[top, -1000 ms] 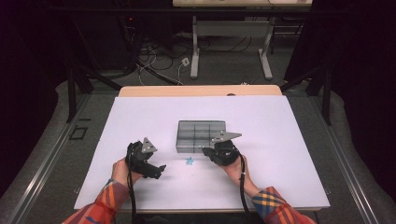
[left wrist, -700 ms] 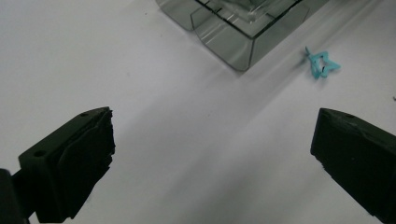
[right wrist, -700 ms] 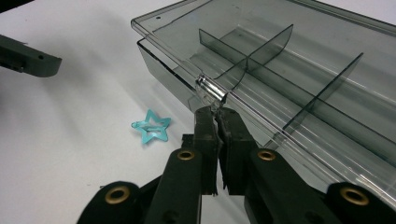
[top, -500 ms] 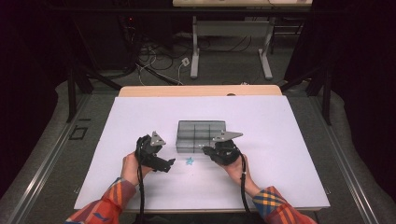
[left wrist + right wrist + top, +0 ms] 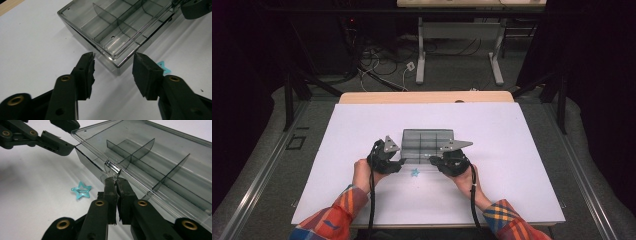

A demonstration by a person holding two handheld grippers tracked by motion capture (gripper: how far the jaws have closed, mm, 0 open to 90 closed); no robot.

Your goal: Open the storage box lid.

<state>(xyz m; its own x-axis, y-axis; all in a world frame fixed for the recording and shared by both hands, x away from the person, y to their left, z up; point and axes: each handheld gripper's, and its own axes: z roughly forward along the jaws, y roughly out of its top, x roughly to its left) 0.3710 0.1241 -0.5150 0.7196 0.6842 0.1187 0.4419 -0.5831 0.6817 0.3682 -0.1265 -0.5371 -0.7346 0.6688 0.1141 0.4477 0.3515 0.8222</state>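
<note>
A clear grey compartment box (image 5: 427, 141) lies open-topped on the white table (image 5: 362, 120). My left gripper (image 5: 113, 62) is at the box's near-left corner (image 5: 117, 65). Its jaws have just been closing and now stand on either side of that corner, with a small gap at each pad. My right gripper (image 5: 115, 182) is shut on the clear latch tab (image 5: 112, 168) on the box's front edge (image 5: 140, 182). A small blue star clip (image 5: 82, 190) lies flat on the table between the two grippers, also seen as the star clip (image 5: 415, 172) from above.
Thin dividers (image 5: 117, 22) split the box into several compartments with nothing in them. A wooden strip (image 5: 427, 97) runs along the table's far edge. The person's plaid sleeves (image 5: 332, 217) come in from the bottom, and a black cable (image 5: 372, 210) trails from each gripper.
My left gripper has moved right, up to the box's corner, and its jaws have narrowed around it. The right gripper and the star clip have stayed where they were.
</note>
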